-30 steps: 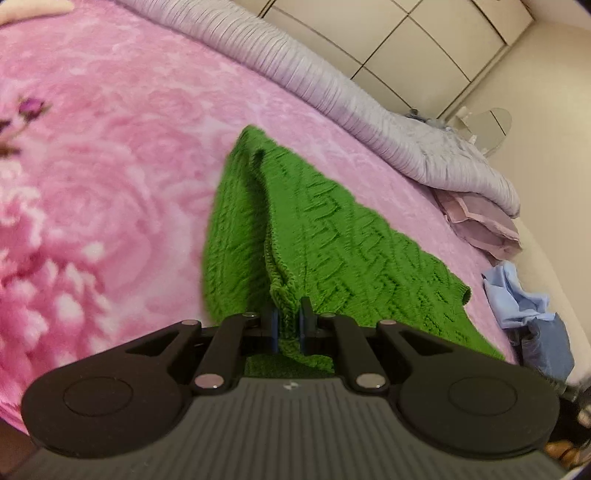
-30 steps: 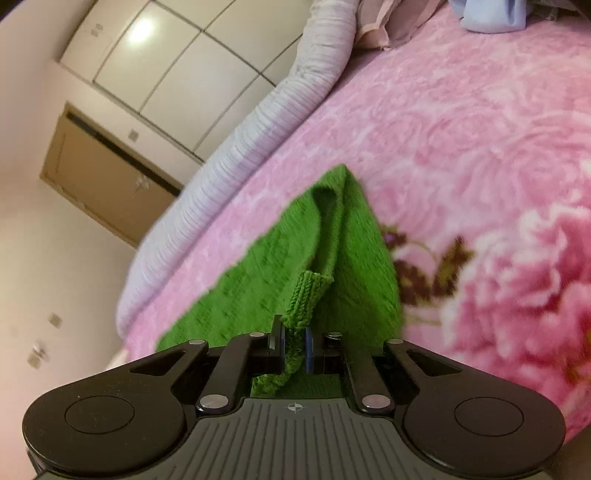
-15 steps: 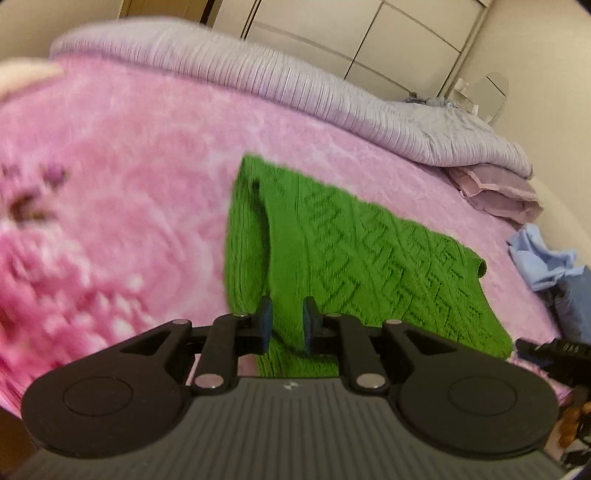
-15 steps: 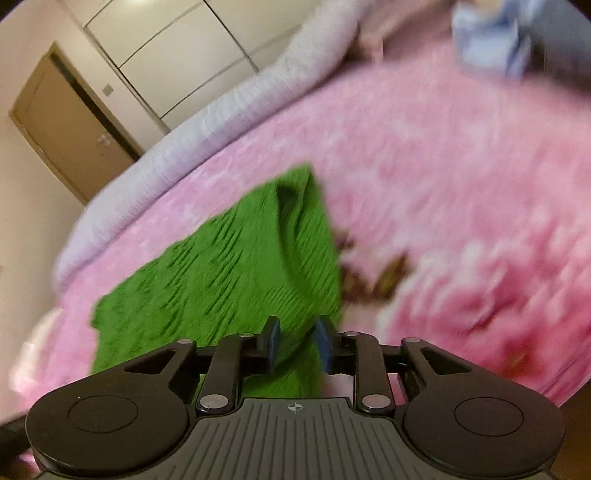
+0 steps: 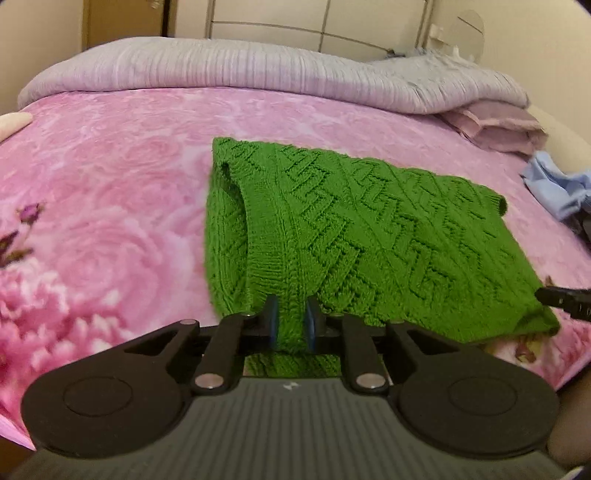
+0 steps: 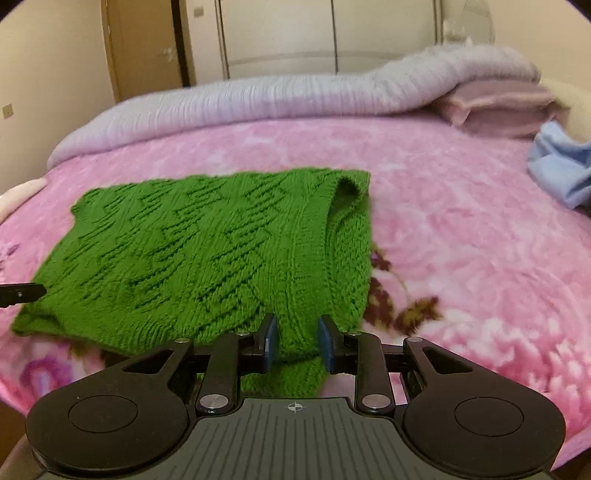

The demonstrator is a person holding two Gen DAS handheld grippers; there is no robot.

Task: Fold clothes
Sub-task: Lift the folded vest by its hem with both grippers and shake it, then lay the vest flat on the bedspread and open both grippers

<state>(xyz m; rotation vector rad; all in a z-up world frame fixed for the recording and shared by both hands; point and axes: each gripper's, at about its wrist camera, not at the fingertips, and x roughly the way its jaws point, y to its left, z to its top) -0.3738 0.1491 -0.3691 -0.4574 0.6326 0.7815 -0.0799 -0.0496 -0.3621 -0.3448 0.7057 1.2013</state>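
Left tool (image 5: 290, 319) is sitting low and level at the near edge of the green knit sweater (image 5: 354, 236), its blue-padded fingers (image 5: 272, 321) spread apart with a ribbed strip of the knit lying between them, not pinched. Right tool (image 6: 295, 341) is posing the same way at the sweater's (image 6: 207, 254) other near corner, jaws apart, wider than the left's, straddling a ribbed band that is running back from the hem. Neither tool is clamping anything.

Sweater is lying folded flat on the bed, on the pink floral blanket (image 5: 110, 206), one open edge showing as a pocket-like gap on the outer side in each view. The other tool's black tip (image 5: 565, 301) is poking in at the frame edge beside the sweater's near corner.

No containers showing. A rolled lilac quilt (image 5: 240, 70) is lying along the far side of the bed, a folded mauve cloth (image 6: 498, 107) next to its end, a crumpled light blue garment (image 6: 561, 173) well apart from the sweater. White wardrobe doors (image 6: 277, 33) are standing behind.
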